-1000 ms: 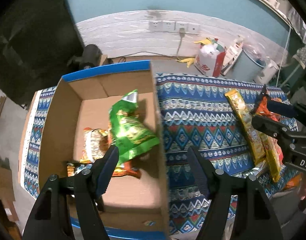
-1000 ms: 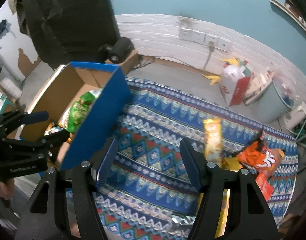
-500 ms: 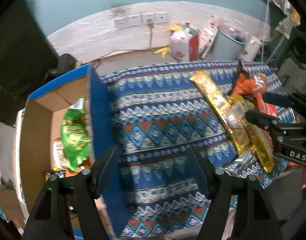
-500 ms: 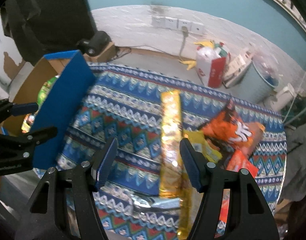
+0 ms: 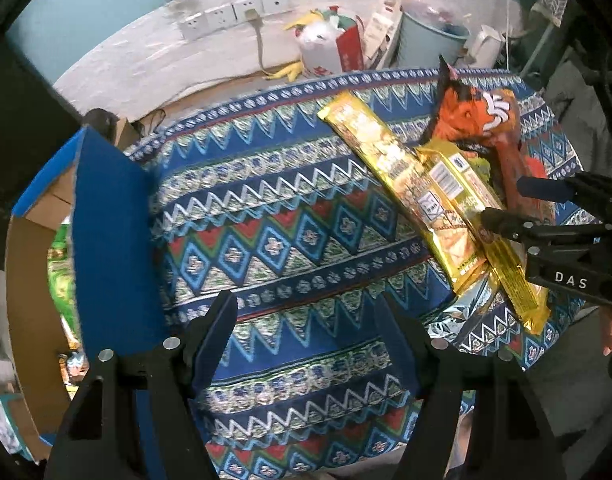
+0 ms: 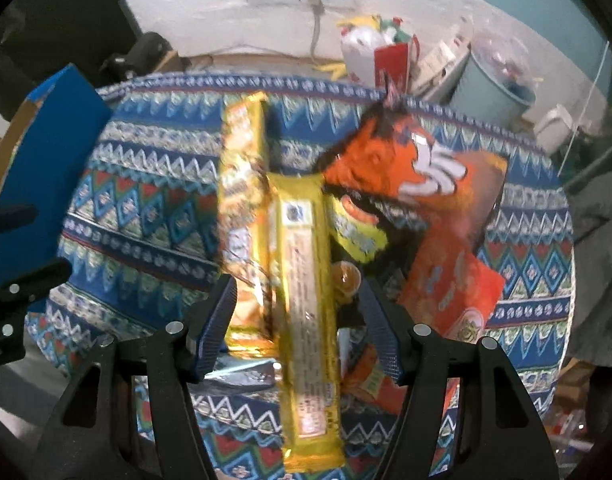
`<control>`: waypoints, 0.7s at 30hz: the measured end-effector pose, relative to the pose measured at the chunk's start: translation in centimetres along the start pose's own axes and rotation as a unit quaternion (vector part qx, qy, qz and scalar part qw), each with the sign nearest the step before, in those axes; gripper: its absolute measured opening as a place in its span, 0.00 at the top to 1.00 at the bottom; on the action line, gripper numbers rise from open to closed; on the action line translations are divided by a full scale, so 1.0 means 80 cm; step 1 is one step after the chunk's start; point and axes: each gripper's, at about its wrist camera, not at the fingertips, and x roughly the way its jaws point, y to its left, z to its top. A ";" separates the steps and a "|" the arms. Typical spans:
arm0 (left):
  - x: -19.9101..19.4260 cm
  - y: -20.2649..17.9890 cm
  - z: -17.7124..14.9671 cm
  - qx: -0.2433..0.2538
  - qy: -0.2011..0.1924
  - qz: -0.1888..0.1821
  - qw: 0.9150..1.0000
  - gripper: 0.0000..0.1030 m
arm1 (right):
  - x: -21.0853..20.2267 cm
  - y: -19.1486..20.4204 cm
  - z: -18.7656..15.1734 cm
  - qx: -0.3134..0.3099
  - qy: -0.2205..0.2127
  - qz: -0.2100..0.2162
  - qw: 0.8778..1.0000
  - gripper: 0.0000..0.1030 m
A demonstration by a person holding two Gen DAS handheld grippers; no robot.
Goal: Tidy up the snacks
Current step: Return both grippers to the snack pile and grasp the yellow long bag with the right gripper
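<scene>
long glossy gold snack packs under the parted, empty right gripper; left gripper likewise

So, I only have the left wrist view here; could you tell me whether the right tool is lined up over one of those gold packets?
Observer: Yes, the right tool straddles the labelled gold packet, which runs lengthwise between its open fingers.
Operator: Thank you. Is it gripping yet?
Observer: No, the pads stand clear of the packet on both sides.
Operator: Is there anything beside it that I might miss?
Observer: A flat red packet lies just right of the tool, partly under the orange bag.
</scene>
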 end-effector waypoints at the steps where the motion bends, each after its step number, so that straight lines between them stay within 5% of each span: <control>1: 0.003 -0.002 0.000 0.000 0.003 -0.002 1.000 0.30 | 0.004 -0.002 -0.001 0.001 0.004 0.000 1.000 0.37; 7: 0.023 -0.013 0.008 0.003 0.015 0.000 1.000 0.30 | 0.024 -0.014 -0.007 0.006 0.020 0.004 1.000 0.39; 14: 0.043 -0.010 0.009 0.001 0.030 0.009 1.000 0.30 | 0.055 -0.012 -0.015 -0.005 0.048 -0.002 0.999 0.66; 18: 0.050 -0.002 0.005 -0.004 0.040 0.009 0.999 0.30 | 0.059 0.006 -0.017 -0.036 0.046 -0.040 0.997 0.68; 21: 0.050 0.005 0.003 -0.010 0.043 0.007 0.999 0.30 | 0.058 0.026 -0.018 -0.052 0.046 -0.028 0.997 0.69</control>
